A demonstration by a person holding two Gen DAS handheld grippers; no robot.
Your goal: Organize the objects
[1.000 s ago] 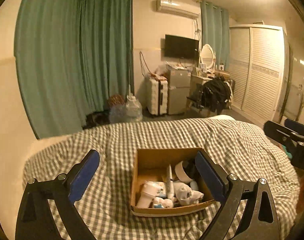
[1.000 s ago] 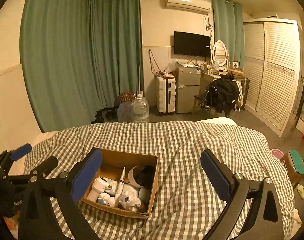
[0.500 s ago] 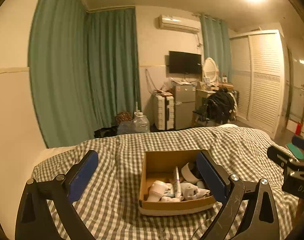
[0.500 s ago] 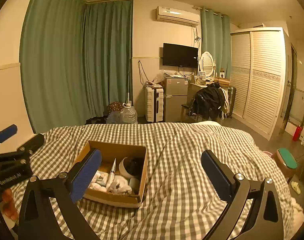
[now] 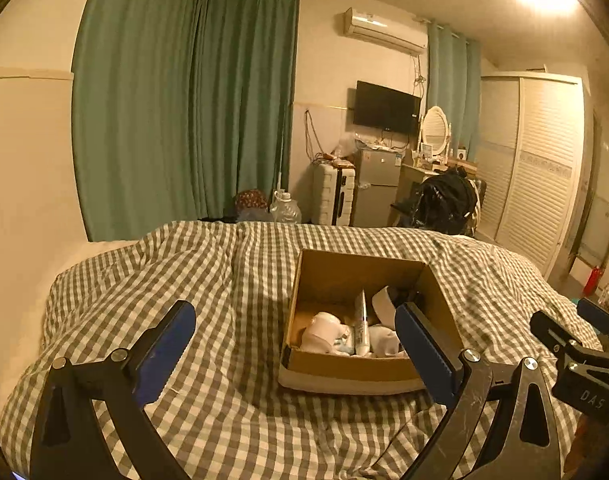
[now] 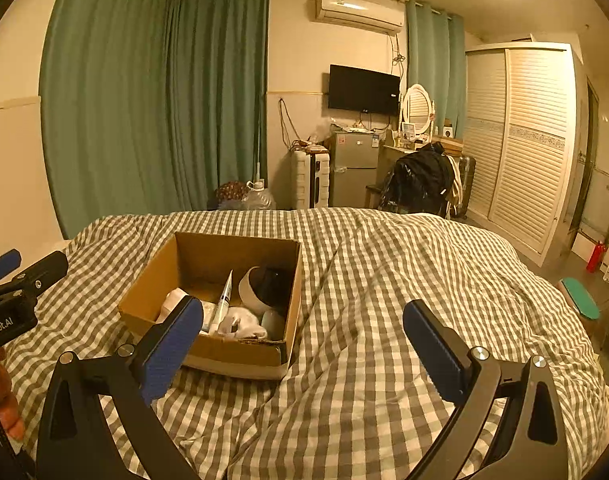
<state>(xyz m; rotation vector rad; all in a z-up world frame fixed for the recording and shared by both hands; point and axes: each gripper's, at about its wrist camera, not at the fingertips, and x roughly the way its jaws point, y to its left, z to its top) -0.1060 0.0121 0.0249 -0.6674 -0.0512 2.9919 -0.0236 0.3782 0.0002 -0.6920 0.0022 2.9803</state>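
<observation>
Left wrist view shows the cardboard box [image 5: 368,332] on the bed [image 5: 224,280] at 1 o'clock of the wide-open, empty left tongs [image 5: 296,344]; right tongs [image 6: 304,344] likewise gape empty, so descend slowly onto one item.

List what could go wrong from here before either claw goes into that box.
The cardboard box sits on a soft, rumpled checkered duvet, so pushing on it may tip or slide it. The items inside are heaped together; the upright tube leans on its neighbours, so pulling one may drag others. Both claws are open and empty.
</observation>
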